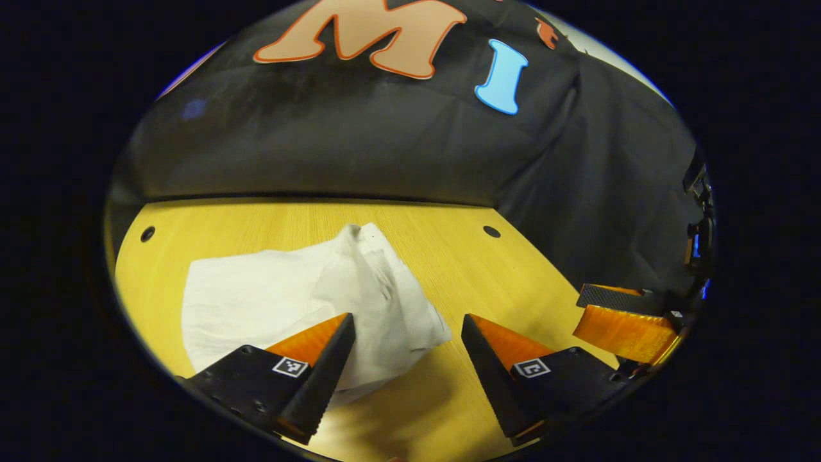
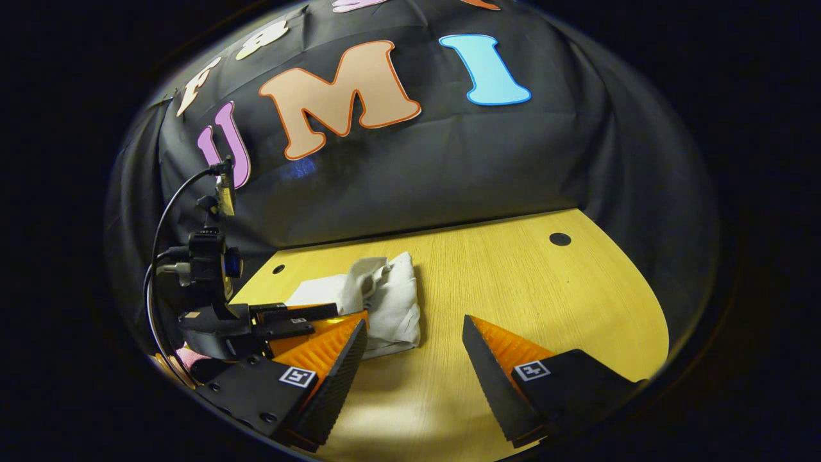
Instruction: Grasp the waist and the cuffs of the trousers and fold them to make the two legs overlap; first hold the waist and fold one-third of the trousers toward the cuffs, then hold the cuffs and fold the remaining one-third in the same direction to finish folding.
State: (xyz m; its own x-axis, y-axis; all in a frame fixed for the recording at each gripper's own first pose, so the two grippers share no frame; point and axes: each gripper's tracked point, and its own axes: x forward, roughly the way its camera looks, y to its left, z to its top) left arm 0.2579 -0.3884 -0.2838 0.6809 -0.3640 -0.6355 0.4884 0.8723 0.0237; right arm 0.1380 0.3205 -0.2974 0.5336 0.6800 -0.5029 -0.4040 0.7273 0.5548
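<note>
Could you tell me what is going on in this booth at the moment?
A person is working with two handheld grippers over white trousers lying bunched in a compact bundle on the wooden table. The left gripper and the right gripper are both open above the table, gripping nothing. The bundle looks rumpled, not neatly flat.

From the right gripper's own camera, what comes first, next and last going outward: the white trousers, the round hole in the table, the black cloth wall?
1. Trousers: bunched on the table, just ahead to the left.
2. Hole: farther back, to the right.
3. Wall: behind the table's far edge.
</note>
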